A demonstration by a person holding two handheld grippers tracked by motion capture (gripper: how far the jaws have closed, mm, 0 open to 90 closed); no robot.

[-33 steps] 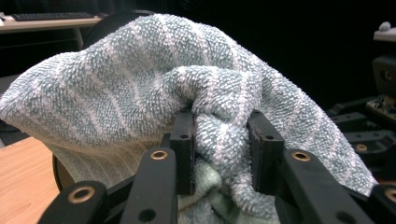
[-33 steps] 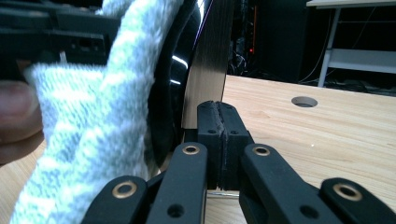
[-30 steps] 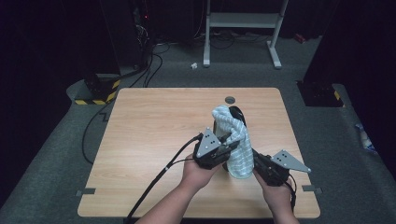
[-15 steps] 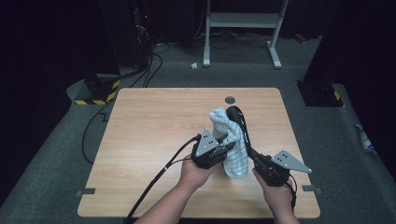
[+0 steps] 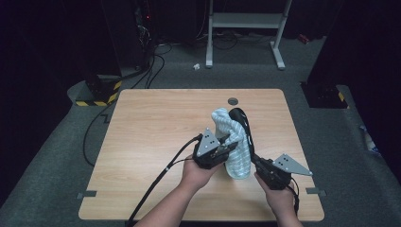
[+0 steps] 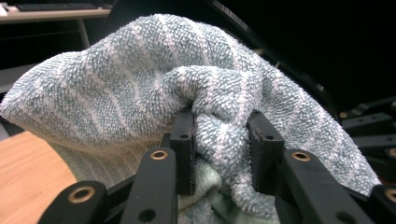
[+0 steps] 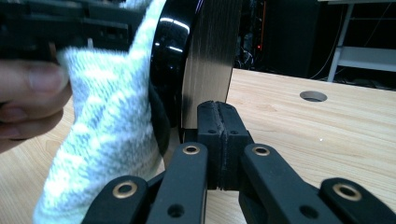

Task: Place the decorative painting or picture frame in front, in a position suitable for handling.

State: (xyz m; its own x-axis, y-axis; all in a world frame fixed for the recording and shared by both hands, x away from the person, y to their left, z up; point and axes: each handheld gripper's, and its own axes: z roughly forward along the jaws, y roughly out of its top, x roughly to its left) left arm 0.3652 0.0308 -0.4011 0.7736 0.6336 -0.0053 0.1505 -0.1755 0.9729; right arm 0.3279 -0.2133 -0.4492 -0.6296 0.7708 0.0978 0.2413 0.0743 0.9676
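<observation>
A pale blue and white striped towel (image 5: 235, 156) (image 6: 130, 74) (image 7: 102, 126) is bunched against a glossy black dish (image 5: 240, 122) (image 7: 173, 51) that stands on edge above the wooden table (image 5: 156, 123). My left gripper (image 5: 231, 144) (image 6: 219, 135) is shut on a fold of the towel and presses it against the dish's left face. From the lower right, my right gripper (image 5: 256, 161) (image 7: 219, 126) is shut on the dish's lower rim. The dish's matte brown back (image 7: 210, 56) faces right in the right gripper view. The towel hides most of the dish's black face.
A round cable hole (image 5: 232, 101) (image 7: 313, 96) sits near the table's far edge. Cables trail from both grippers toward the near edge. Beyond the table are a white metal stand (image 5: 246, 28) and a dark rack with floor cables (image 5: 127, 42).
The left gripper and towel have shifted slightly along the dish. The right hand and the dish have kept still.
</observation>
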